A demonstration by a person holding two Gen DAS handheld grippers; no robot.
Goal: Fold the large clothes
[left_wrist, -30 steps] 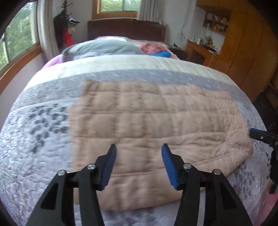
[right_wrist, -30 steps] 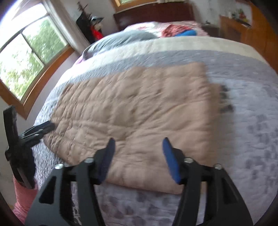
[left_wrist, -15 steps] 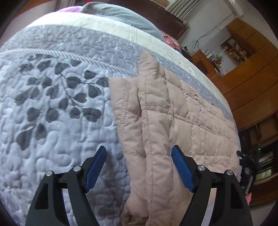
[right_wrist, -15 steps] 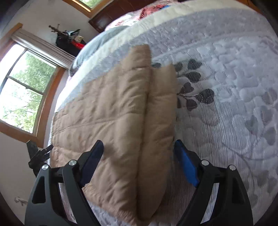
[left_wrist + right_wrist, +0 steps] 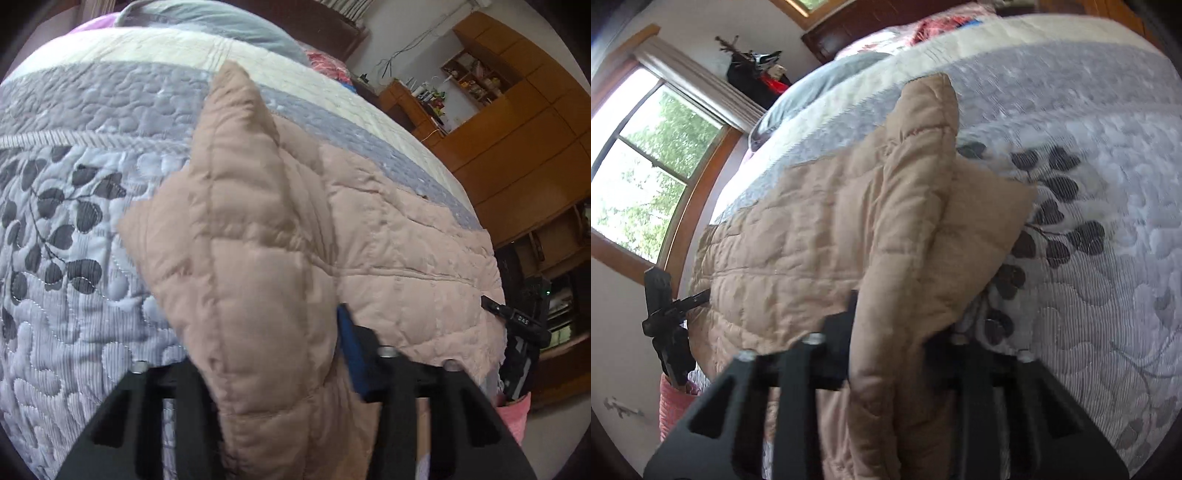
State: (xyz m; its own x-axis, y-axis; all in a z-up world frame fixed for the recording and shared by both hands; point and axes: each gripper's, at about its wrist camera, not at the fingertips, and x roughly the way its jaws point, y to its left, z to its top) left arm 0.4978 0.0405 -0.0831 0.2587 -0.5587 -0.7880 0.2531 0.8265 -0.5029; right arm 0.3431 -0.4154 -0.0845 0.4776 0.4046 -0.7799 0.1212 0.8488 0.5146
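Observation:
A quilted beige garment lies folded on the bed. My left gripper is closing its jaws on the garment's left end, and the padding bunches up in a ridge between them. One blue pad presses on the fabric; the other is hidden behind it. In the right wrist view the same garment rises in a ridge at its right end, where my right gripper is closing its jaws on it. Each view shows the other gripper at the garment's far end: the right gripper and the left gripper.
The grey-and-white leaf-print bedspread covers the bed, with a grey pillow at its head. Wooden cabinets stand on one side and a window on the other. A pink sleeve shows by the bed edge.
Both grippers dropped to the garment's two ends, opened wide around the folded edge, then closed on it. The fabric now stands bunched between the fingers.

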